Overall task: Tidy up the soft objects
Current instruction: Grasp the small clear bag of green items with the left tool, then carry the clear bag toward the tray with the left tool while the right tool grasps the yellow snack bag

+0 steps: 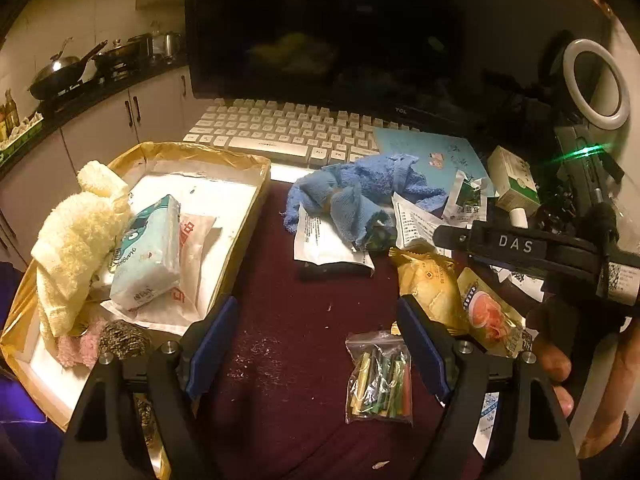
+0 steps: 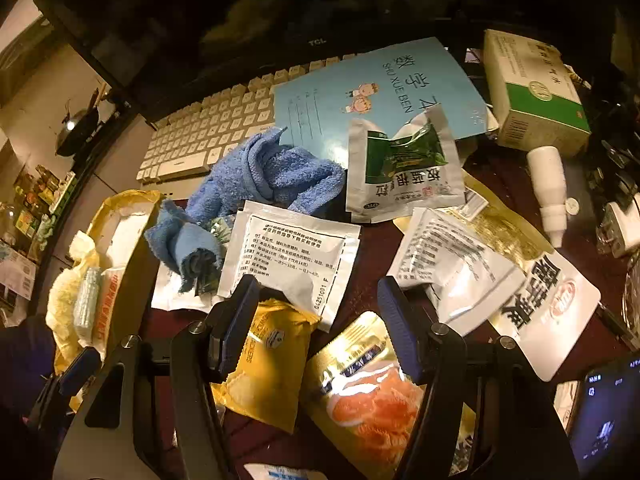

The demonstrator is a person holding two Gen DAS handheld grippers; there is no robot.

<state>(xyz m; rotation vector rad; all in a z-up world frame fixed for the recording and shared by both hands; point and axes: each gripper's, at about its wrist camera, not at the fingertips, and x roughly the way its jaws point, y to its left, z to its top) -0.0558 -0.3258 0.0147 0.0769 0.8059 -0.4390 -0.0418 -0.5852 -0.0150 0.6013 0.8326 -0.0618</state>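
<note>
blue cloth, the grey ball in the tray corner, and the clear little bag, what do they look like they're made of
Blue cloth: looks like terry or microfibre towelling, matte, with a looped nubby pile and soft crumpled folds.
Grey ball in the tray: likely a steel-wire scourer, a tangle of dull, glinting coils.
Clear bag: thin glossy plastic film, transparent and wrinkled; coloured sticks show through.

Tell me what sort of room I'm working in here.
Probably a small home flat, where a cluttered computer desk sits right beside the kitchen: a TCL monitor and keyboard ahead, with a wok on a counter above cabinets to the left.
</note>
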